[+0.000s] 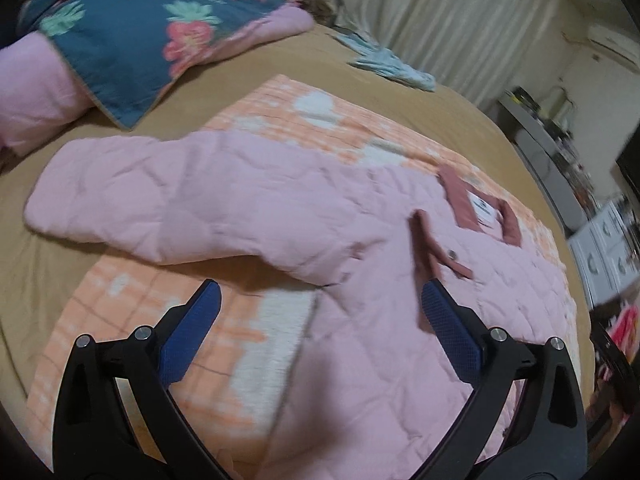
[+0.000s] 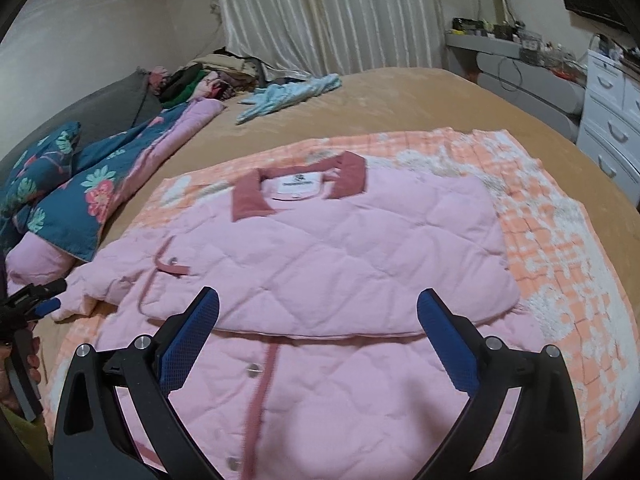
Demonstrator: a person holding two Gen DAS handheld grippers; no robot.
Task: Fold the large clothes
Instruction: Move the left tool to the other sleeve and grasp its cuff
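The left gripper [image 1: 320, 308] hangs spread, its sleeve [image 1: 160, 204] stretching ahead-left. The right gripper [image 2: 318, 312], also spread and holding nothing, hovers over the pink quilted jacket [image 2: 340, 248].

Left wrist view: looks forward and down between the left gripper's [image 1: 320, 308] own fingers, close over the pink quilted jacket [image 1: 280, 216] on the bed [image 1: 360, 64], aimed across the outstretched sleeve toward the curtain [image 1: 440, 12]; frame tilted, blurred.

Right wrist view: looks forward between the right gripper's [image 2: 318, 312] fingers from the jacket's [image 2: 340, 240] hem end, close above it, facing up the bed [image 2: 400, 96] toward the curtain [image 2: 320, 12] and drawers [image 2: 612, 120].

Shared: jacket collar, orange checked blanket [image 1: 224, 344] [image 2: 560, 240], floral quilt [image 1: 132, 24] [image 2: 72, 196], light blue garment [image 1: 392, 64] [image 2: 288, 94]. The left gripper [image 2: 44, 300] shows at the right view's left edge.
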